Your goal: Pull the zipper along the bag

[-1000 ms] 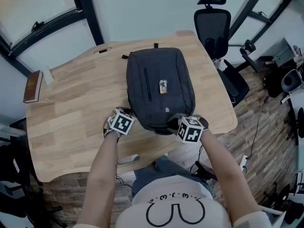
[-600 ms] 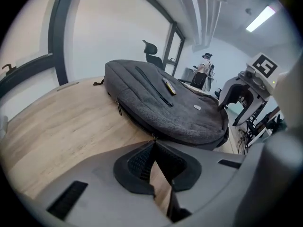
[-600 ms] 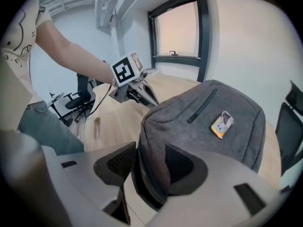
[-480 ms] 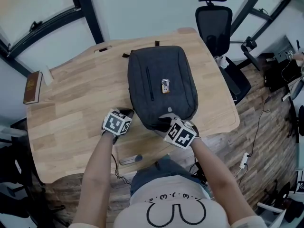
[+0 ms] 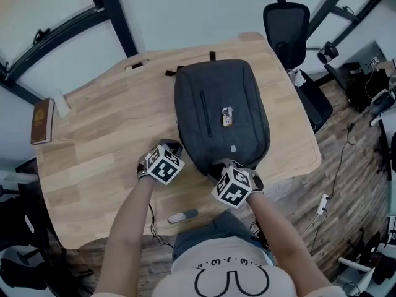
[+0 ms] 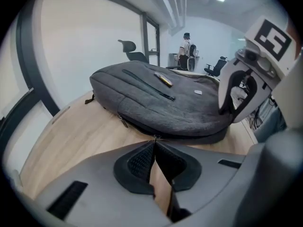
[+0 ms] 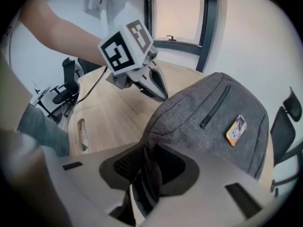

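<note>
1. Pinching at the bag's near left corner, the left gripper [image 6: 154, 148] is clenched. A small metal zipper tab [image 6: 154, 137] seems caught right at its tips, though it is too small to be sure.
2. The bag [image 5: 221, 113] lies flat on the table [image 5: 93, 135], directly ahead of both grippers, with its long axis running away from the person. The zipper seam [image 6: 142, 126] starts at the left gripper's tips. From there it runs away up the bag's left side and rightward round the near end, so the left hand is the one placed to pull.
3. The right gripper [image 7: 144, 164], just right of the left one, has just been closing its jaws and grasps a fold of the bag's near end, probably to steady it.
4. From above, the grippers' own bodies cover their jaws. Whether the seam stands open cannot be told.
</note>
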Tool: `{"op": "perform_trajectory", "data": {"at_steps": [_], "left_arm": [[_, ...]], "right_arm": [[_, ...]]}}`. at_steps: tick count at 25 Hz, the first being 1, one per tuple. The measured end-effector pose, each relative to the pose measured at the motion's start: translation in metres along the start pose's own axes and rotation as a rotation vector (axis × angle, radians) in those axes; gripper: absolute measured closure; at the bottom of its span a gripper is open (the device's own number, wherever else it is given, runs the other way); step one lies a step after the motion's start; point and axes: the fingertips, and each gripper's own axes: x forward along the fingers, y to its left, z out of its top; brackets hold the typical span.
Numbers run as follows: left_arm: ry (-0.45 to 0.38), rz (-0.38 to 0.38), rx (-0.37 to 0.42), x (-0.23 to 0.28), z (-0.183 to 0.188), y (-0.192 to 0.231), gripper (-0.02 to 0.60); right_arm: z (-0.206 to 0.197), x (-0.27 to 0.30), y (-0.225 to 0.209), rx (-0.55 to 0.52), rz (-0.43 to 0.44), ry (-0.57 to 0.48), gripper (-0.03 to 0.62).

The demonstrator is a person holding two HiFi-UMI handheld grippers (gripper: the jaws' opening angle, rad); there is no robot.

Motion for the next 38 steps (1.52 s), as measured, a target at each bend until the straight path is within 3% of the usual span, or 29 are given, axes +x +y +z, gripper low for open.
{"op": "perform_trajectory", "data": {"at_steps": [7, 13, 17, 21, 26, 28, 29, 38], "left_arm": [[-0.039, 0.016, -0.012, 0.019, 0.022, 0.060, 0.561], [-0.095, 0.015, -0.081, 0.021, 0.023, 0.067, 0.561], [-0.105, 0.035, -0.078, 0.015, 0.024, 0.073, 0.549], [-0.112, 0.002, -0.121, 0.013, 0.027, 0.069, 0.555], [-0.063, 0.077, 0.005, 0.001, 0.024, 0.057, 0.546], [-0.096, 0.088, -0.021, -0.009, 0.029, 0.045, 0.447], [-0.119, 0.099, -0.040, -0.016, 0.033, 0.039, 0.430], [-0.359, 0.345, -0.222, -0.095, 0.078, -0.009, 0.422]], "right_arm": [[0.000, 0.002, 0.001, -0.019, 0.033, 0.019, 0.457], [0.001, 0.003, 0.001, -0.039, 0.006, 0.029, 0.461], [0.000, 0.002, 0.001, -0.064, -0.011, 0.032, 0.462], [0.000, 0.006, 0.000, -0.065, -0.015, 0.026, 0.457], [0.004, 0.001, -0.006, 0.041, -0.012, -0.091, 0.431], [0.010, -0.009, -0.011, 0.112, -0.029, -0.168, 0.380], [0.013, -0.017, -0.015, 0.146, -0.039, -0.208, 0.366], [0.001, -0.128, -0.069, 0.340, -0.212, -0.544, 0.319]]}}
